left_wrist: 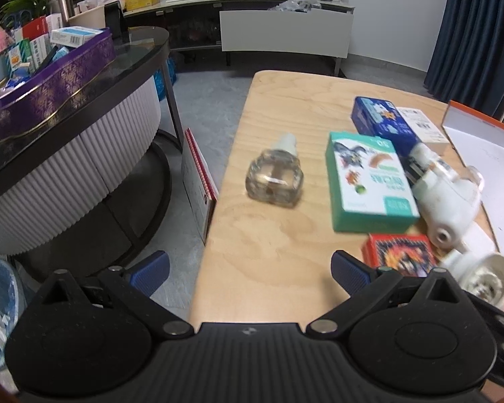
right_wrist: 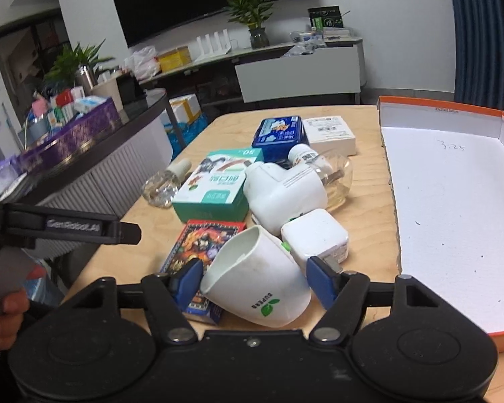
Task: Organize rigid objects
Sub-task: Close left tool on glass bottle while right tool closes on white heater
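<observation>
Right wrist view: my right tool (right_wrist: pixel 253 282) straddles the tipped white ceramic cup (right_wrist: pixel 255 285), pads apparently not yet gripping.

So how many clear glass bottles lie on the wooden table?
2: one clear bottle left of the teal box, another behind the white plug-in device. More may be hidden.

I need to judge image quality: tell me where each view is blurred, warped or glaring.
Left wrist view: motion blur smears the green box and clear bottle; fisheye bends the table edge. Right wrist view: sharper, the white cup reads clearly; the tray floor glares bright.
</observation>
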Tool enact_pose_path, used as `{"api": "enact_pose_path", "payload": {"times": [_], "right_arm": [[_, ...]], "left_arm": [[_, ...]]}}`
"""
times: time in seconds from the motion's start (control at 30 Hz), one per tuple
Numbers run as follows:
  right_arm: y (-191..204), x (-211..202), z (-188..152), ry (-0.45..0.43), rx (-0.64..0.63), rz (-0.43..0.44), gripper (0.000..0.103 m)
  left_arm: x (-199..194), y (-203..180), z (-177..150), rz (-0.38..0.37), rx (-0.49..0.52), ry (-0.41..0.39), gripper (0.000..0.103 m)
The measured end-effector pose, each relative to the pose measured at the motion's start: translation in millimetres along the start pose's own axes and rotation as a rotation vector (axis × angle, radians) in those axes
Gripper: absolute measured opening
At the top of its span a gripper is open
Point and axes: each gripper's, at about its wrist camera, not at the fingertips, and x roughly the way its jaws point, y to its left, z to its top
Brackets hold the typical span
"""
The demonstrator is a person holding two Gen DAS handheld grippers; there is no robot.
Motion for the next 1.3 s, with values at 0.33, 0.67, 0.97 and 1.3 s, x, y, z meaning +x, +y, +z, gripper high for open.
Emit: {"api": "enact_pose_path", "payload": {"times": [0.33, 0.67, 0.97, 1.3], "right_arm": [[-14.2, -5.2, 6.6, -0.003, 0.020, 0.001, 0.073], [-12.2, -11.3, 4.1, -0.017, -0.040, -0.013, 0.071], [-15.1, -28.4, 2.4, -0.037, -0.065, -0.029, 0.071], [-14.0, -54.3, 2.7, -0.079, -0.095, -0.048, 0.071]], "left_arm": [[45.3, 2.1, 40.1, -0.047, 0.097, -0.026, 0.103], [66.5, -9.3, 41.1, -0.179, 0.194, -0.056, 0.054], [48.2, -10.7, 29.3, -0.188, 0.177, -0.064, 0.050], [6.7, -7.2, 20.4, -0.187, 0.119, -0.128, 0.050]]}}
